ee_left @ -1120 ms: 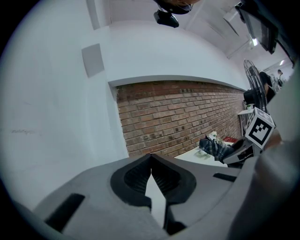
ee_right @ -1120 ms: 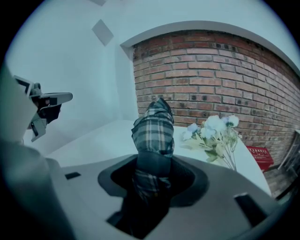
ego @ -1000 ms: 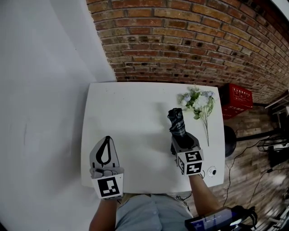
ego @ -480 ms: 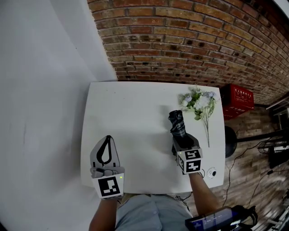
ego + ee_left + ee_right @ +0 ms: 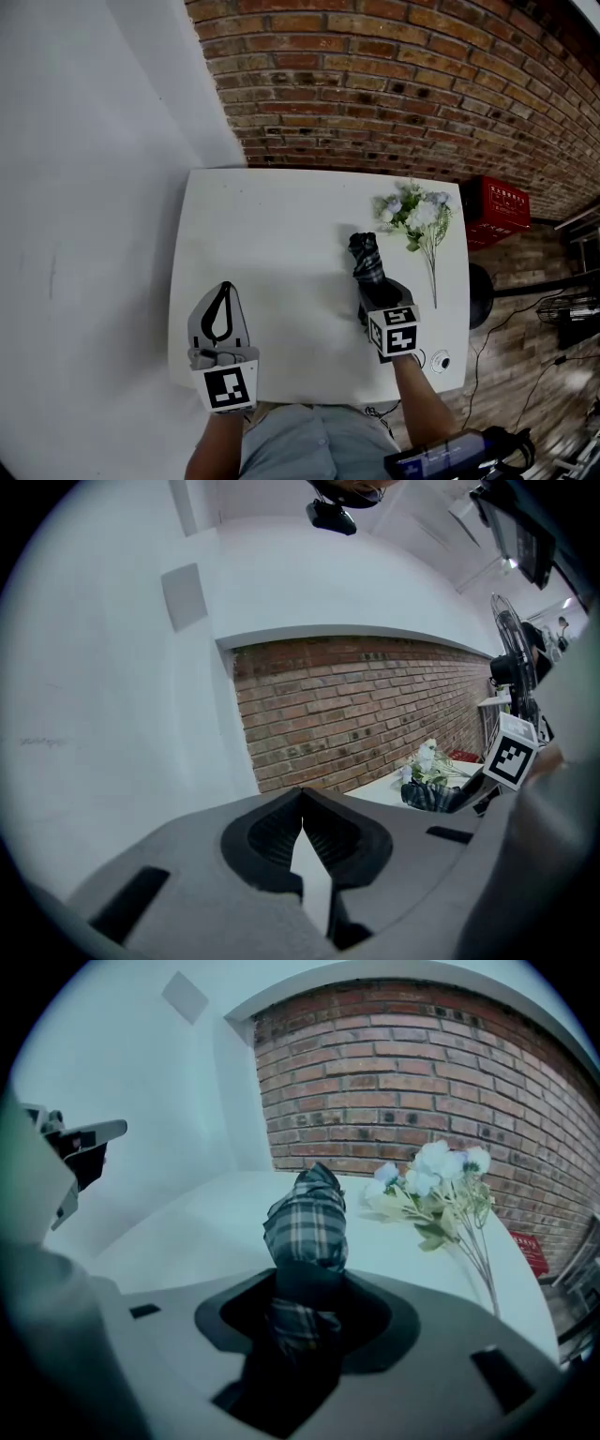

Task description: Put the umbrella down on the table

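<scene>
While the right gripper (image 5: 373,292) hangs over the right half of the table (image 5: 272,234), its jaws are closed around a folded umbrella (image 5: 366,255) with a dark checked cover. In the right gripper view the umbrella (image 5: 305,1227) fills the gap between the two jaws of the right gripper (image 5: 305,1290), and its free end sticks out forward, toward the far edge of the table. The umbrella is about halfway between the near edge and the far edge, closer to the right edge than to the left one. I cannot tell from these views if its free end touches the table top or stays a little above it. A bunch of white flowers (image 5: 418,212) lies near the far right corner, just beside the tip of the umbrella but apart from it. The left gripper (image 5: 222,292) is over the near left corner of the table, well apart from the umbrella. In its own view the left gripper (image 5: 302,801) has the jaw tips pressed together and nothing is between them. Behind the table there is a brick wall (image 5: 375,84), and a red crate (image 5: 497,208) stands on the floor beyond the right edge.
</scene>
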`<state>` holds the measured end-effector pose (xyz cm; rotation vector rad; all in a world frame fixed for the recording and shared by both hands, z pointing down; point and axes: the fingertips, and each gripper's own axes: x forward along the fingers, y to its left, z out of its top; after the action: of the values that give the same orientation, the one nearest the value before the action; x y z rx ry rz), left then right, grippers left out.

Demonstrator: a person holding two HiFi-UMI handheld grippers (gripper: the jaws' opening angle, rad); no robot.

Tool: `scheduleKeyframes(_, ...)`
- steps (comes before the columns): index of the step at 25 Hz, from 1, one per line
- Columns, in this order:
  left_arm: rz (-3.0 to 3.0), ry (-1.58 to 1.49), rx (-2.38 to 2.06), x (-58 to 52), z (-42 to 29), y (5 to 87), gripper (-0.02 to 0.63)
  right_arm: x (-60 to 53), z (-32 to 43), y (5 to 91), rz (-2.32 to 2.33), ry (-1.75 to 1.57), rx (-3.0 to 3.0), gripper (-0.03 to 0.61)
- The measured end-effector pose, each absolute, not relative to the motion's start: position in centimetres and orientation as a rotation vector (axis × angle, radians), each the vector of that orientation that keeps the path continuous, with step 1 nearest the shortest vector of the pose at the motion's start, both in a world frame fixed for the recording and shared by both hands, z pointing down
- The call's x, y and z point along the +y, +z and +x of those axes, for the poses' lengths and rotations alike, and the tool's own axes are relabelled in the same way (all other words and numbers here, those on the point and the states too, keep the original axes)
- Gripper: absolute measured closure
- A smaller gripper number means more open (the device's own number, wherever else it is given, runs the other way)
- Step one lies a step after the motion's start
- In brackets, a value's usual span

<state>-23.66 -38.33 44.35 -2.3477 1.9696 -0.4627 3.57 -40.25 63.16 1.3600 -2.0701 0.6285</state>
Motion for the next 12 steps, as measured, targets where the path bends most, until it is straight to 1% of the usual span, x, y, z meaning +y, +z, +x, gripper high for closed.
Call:
scheduleKeyframes(4,-2.350,-0.466,1.966,-38.48,-23.54,44.45,0.606,-40.30,3.46,63.75,1.329,0.661,-2.053,0.373)
scheduleKeyframes(7,-2.352,-0.471,1.966,-38.51,-23.61,44.63,0.606,-40.57,3.56,63.89,1.355,0.669,-2.034,0.353)
scheduleKeyframes(12,-2.352,-0.465,1.969,-38.33,-23.54,44.41,0.606,-40.82,3.58,63.11,1.369,0.648,-2.064,0.273)
